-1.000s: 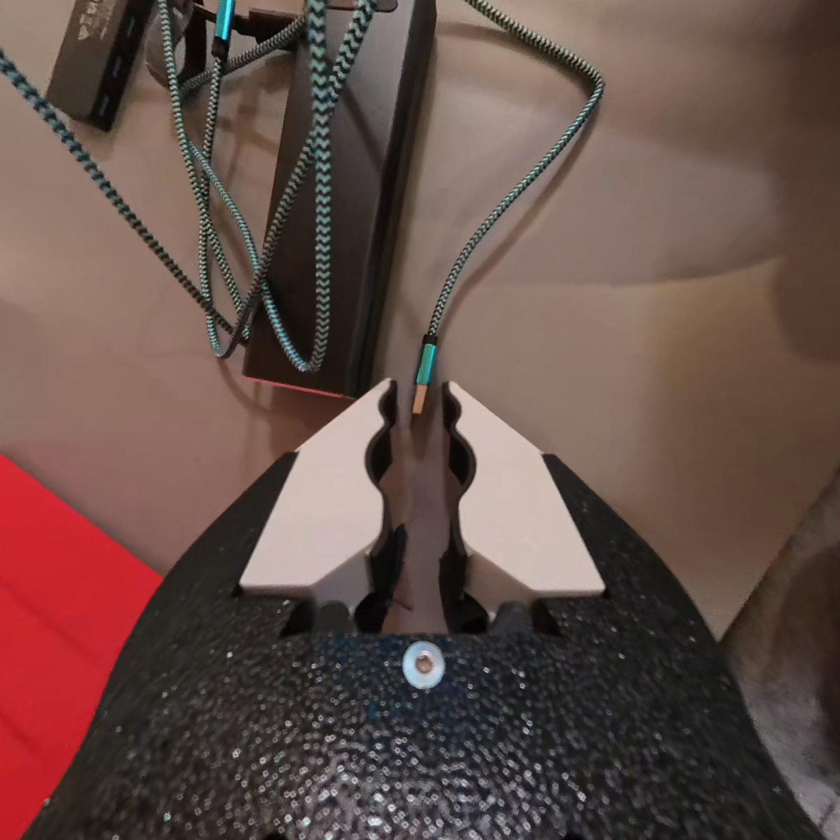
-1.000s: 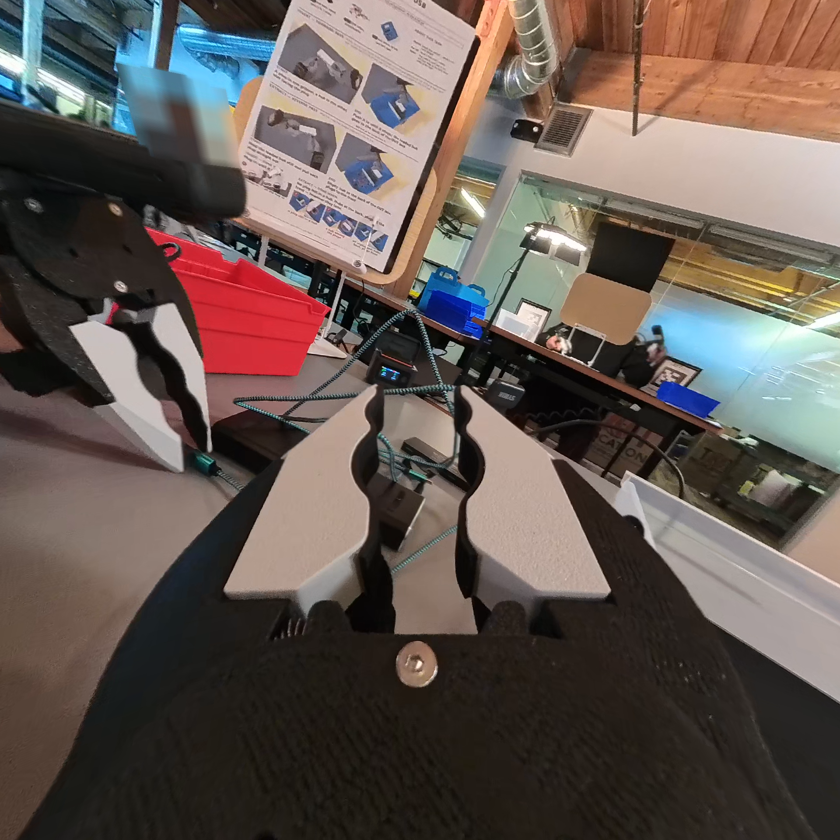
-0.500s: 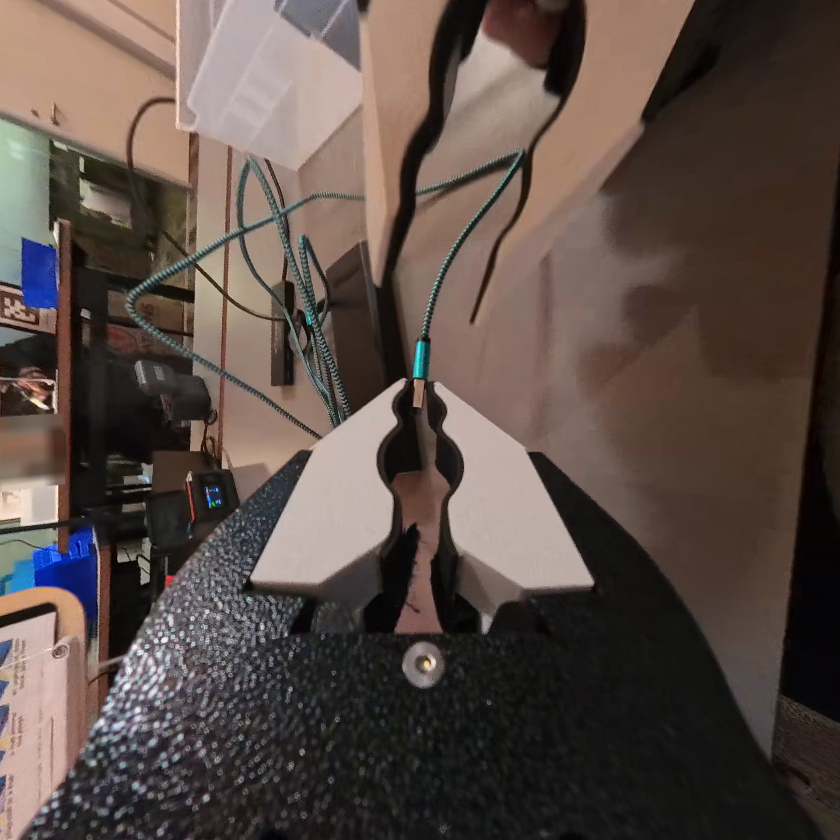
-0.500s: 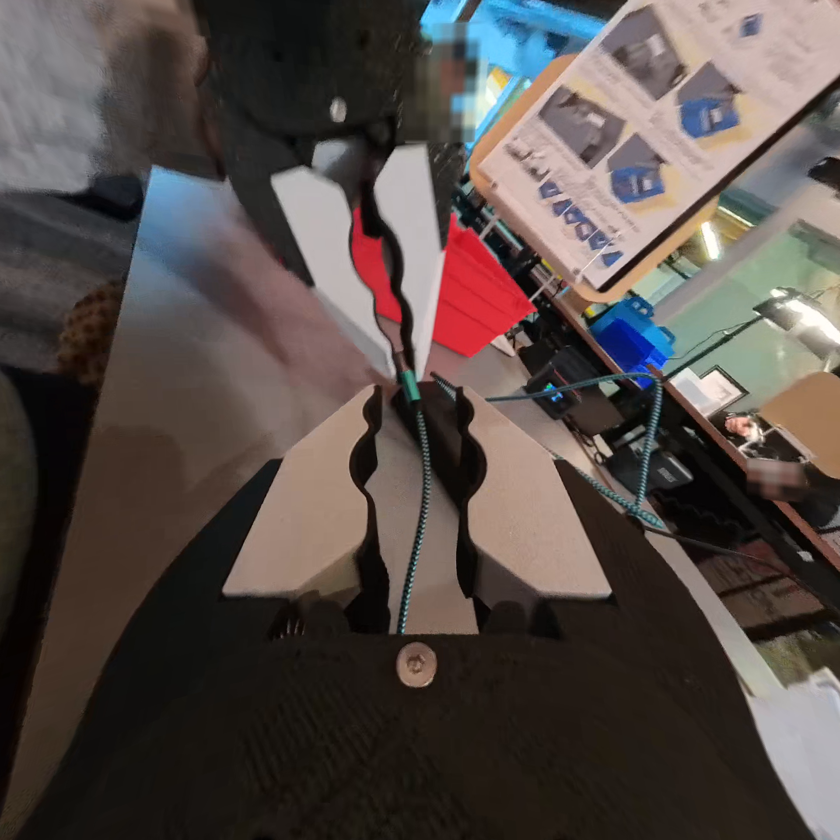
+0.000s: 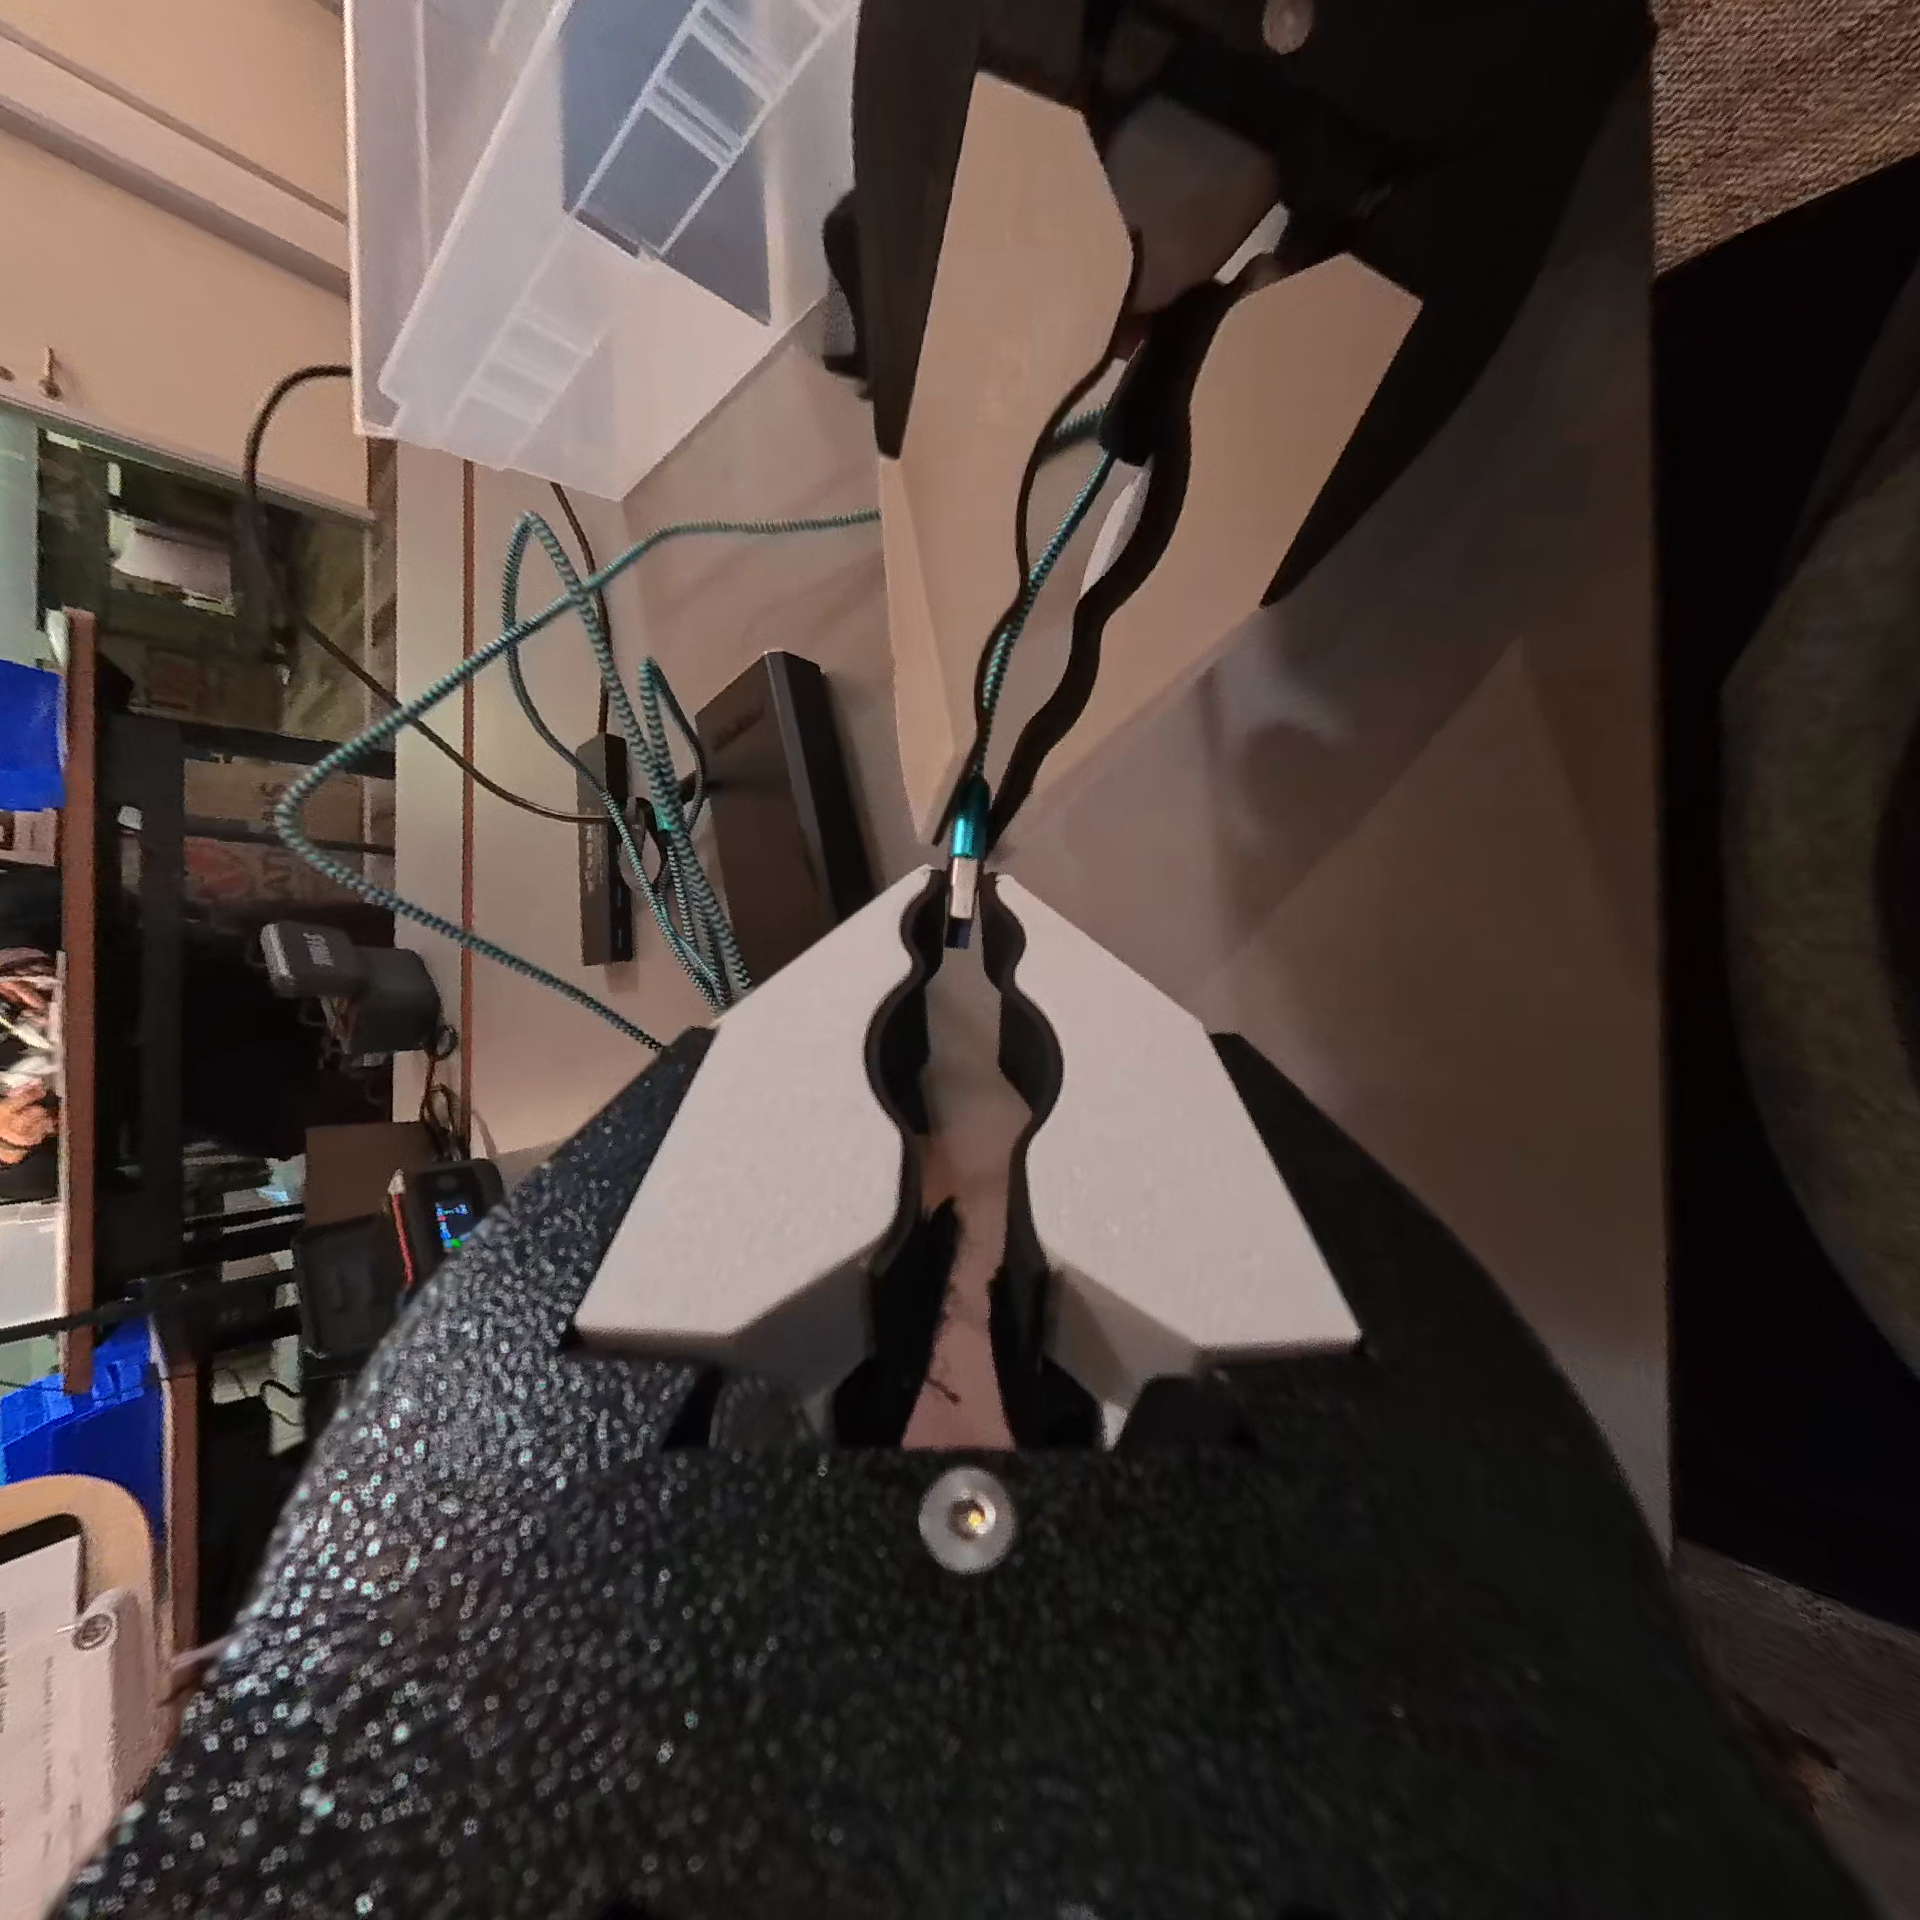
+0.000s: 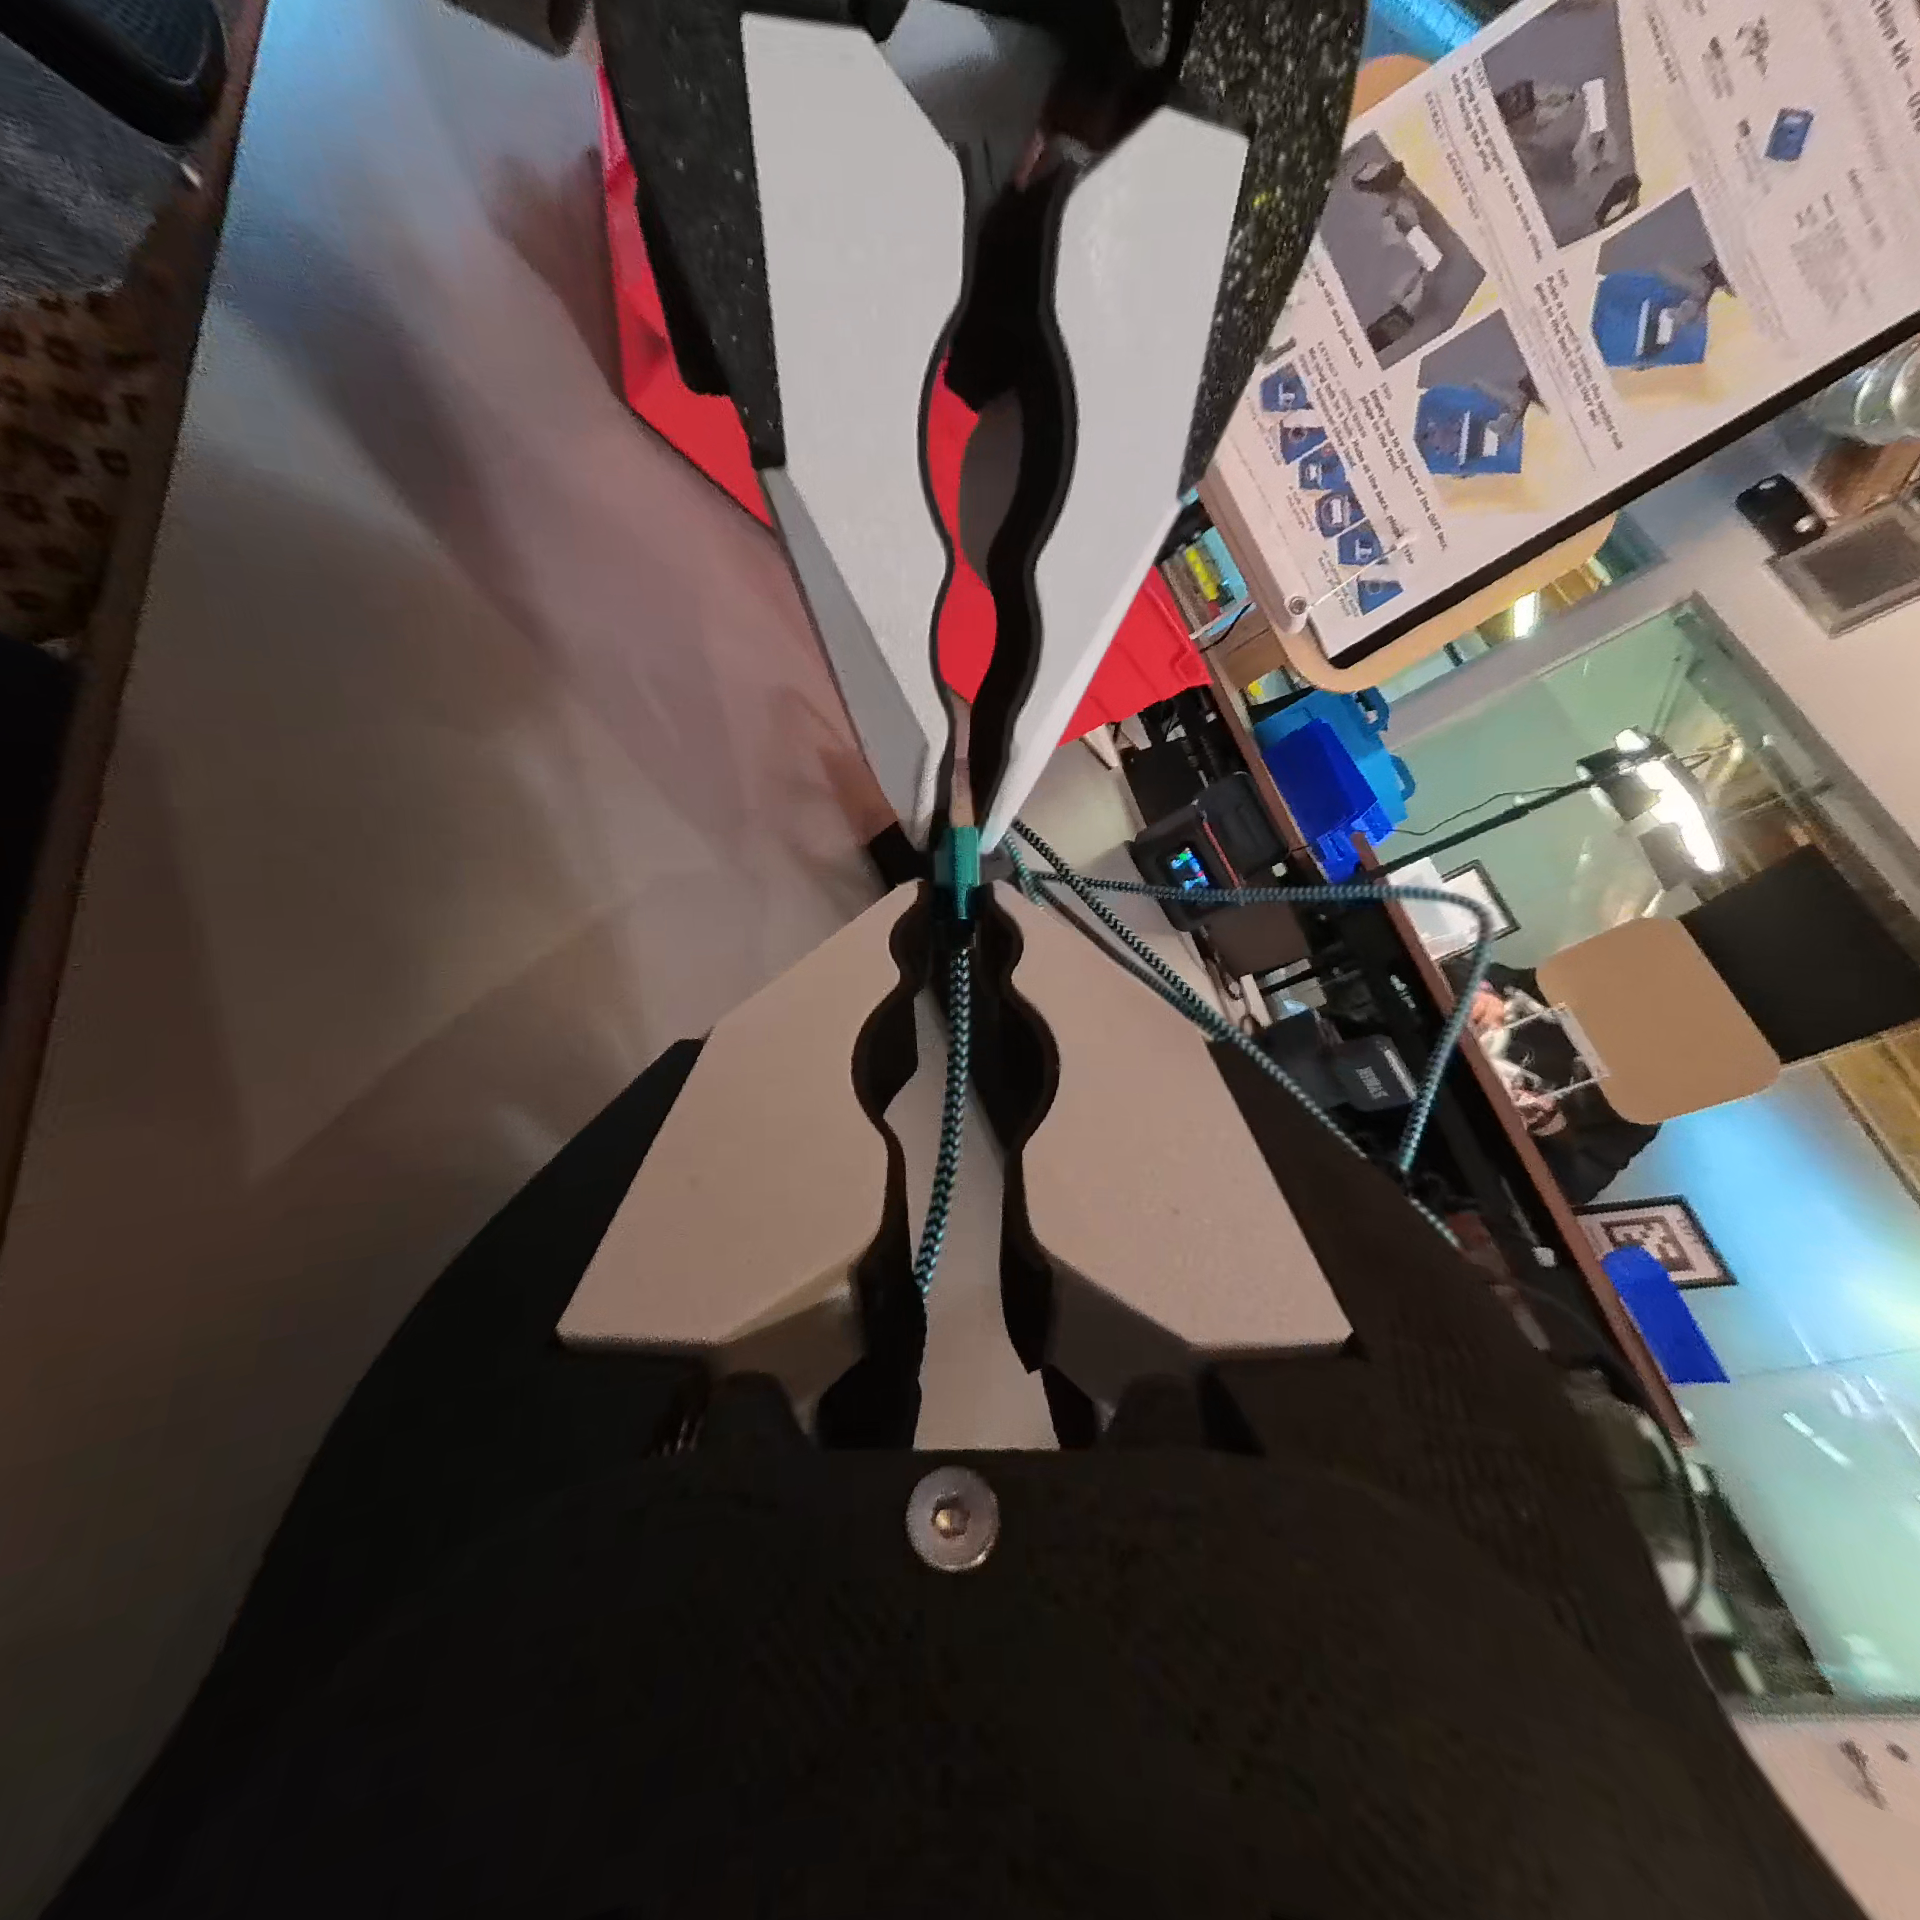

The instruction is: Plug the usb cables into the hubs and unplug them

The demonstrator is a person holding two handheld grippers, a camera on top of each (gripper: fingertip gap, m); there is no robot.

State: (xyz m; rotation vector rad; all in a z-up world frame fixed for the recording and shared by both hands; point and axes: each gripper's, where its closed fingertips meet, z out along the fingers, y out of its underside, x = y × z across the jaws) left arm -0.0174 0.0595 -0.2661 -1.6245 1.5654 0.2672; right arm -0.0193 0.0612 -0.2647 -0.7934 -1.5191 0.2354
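Observation:
A teal-and-black braided USB cable [image 5: 1023, 592] ends in a plug with a teal collar [image 5: 971, 828] and a metal tip [image 5: 961, 899]. My left gripper [image 5: 961, 896] is shut on the metal tip and holds it above the table. My right gripper [image 6: 956, 902] faces it tip to tip and is shut on the teal collar [image 6: 956, 868], with the cable [image 6: 951, 1081] running back between its fingers. A slim black hub [image 5: 608, 842] lies beside a larger black box [image 5: 779, 821] on the table; another teal plug [image 5: 665, 821] sits at the hub.
Loose loops of braided cable [image 5: 520, 644] lie by the hubs. A clear plastic bin [image 5: 582, 239], a red bin [image 6: 1132, 644], an instruction sheet on a stand [image 6: 1558, 312] and a small device with a lit screen [image 6: 1184, 862] stand around the beige table [image 5: 1351, 935]. My left and right fingertips are right by each other.
The plug lay on the table between my left fingers; my left gripper shut on it, lifted it and rolled sideways. My right gripper came in opposite and closed on the collar.

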